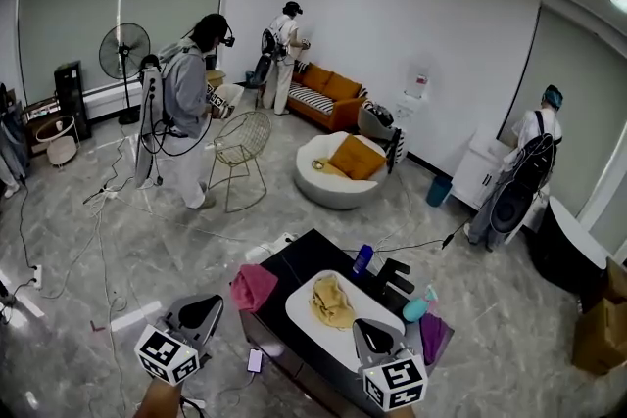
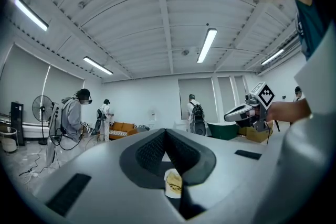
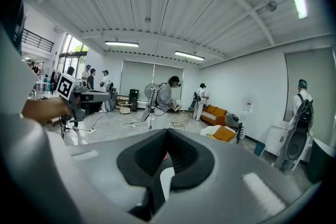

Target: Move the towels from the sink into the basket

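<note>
1. My left hand-held gripper (image 1: 199, 311) has its jaws together and holds nothing, well left of the sink (image 1: 297, 310).
2. My right hand-held gripper (image 1: 370, 336), also closed and empty, is over the sink's near rim.
3. 1 yellow towel (image 1: 331, 301) lies in the sink; 1 pink towel (image 1: 253, 287) lies just left of the sink, at the worktop (image 1: 304, 255) edge.

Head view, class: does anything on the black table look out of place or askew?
Yes: a pink cloth hangs over the black table's left edge, outside the white sink, where only a crumpled yellow towel lies.
</note>
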Action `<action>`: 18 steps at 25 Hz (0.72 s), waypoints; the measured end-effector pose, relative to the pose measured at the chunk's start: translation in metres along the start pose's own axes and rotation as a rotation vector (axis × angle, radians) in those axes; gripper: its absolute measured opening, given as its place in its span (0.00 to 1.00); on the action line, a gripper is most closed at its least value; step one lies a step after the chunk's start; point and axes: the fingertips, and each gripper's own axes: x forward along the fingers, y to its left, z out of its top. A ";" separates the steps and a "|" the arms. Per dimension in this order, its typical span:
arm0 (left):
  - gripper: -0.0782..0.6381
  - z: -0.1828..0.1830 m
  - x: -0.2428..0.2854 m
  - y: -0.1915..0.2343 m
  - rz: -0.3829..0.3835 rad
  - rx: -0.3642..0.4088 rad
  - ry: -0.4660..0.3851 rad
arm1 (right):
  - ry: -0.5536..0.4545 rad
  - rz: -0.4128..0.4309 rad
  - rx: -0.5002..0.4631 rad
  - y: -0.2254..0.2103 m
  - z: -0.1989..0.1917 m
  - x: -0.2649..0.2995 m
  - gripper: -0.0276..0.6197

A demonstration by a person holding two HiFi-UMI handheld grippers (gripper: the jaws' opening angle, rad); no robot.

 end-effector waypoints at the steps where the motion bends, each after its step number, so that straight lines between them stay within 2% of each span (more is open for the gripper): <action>1: 0.12 -0.001 -0.001 0.005 -0.002 -0.002 -0.002 | 0.000 -0.002 -0.004 0.002 0.002 0.005 0.06; 5: 0.12 -0.005 -0.005 0.031 0.001 -0.009 -0.005 | 0.002 0.003 -0.013 0.015 0.009 0.028 0.06; 11: 0.12 -0.005 -0.010 0.074 0.036 -0.026 0.011 | 0.022 0.053 -0.030 0.033 0.026 0.075 0.06; 18: 0.12 -0.021 0.013 0.111 0.099 -0.026 0.057 | 0.025 0.135 -0.020 0.021 0.020 0.143 0.06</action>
